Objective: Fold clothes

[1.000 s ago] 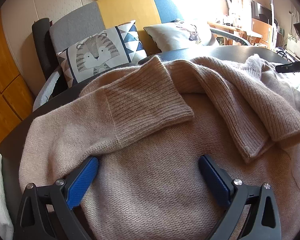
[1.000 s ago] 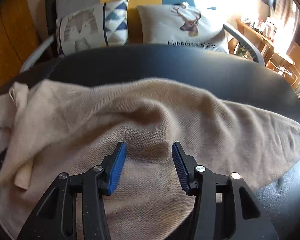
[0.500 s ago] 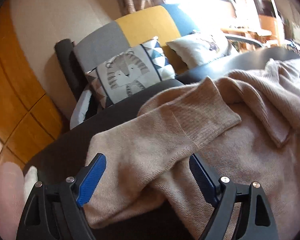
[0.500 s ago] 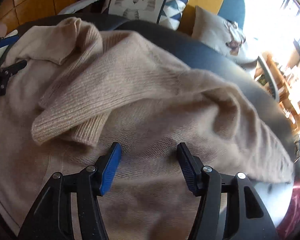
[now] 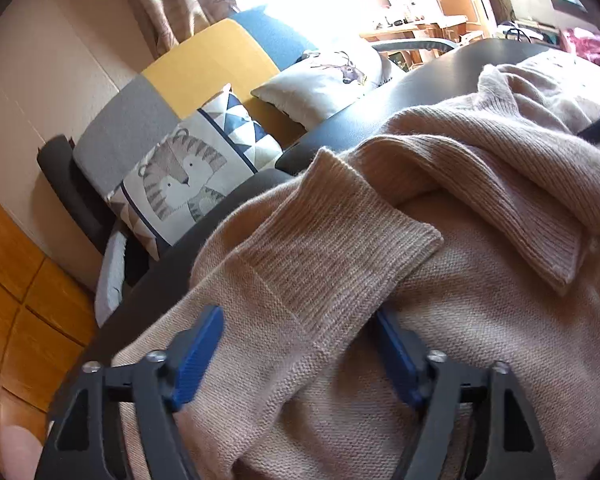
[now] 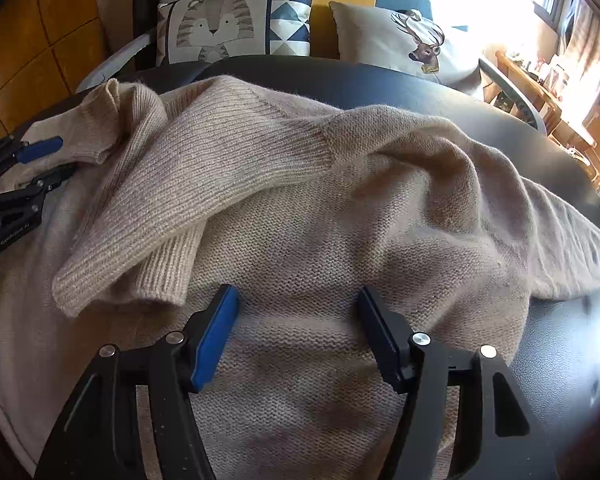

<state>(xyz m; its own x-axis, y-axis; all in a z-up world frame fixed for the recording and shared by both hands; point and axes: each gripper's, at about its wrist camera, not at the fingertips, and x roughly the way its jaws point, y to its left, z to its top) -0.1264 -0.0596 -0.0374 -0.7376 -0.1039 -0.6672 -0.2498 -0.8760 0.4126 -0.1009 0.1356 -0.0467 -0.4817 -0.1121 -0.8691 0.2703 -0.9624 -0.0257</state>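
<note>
A beige knit sweater (image 6: 320, 220) lies spread over most of the dark worktop (image 6: 520, 128), its long axis running along the edge nearest the sofa. One sleeve (image 6: 560, 240) trails toward the right edge; the other sleeve (image 5: 320, 248) is doubled back across the body. It looks soft, light and floppy, so a pinch at the ribbed cuff or hem should hold best. The left tool (image 5: 296, 344) straddles that folded sleeve with jaws spread, perhaps touching it. The right tool (image 6: 296, 332) hangs unclenched over the body.
</note>
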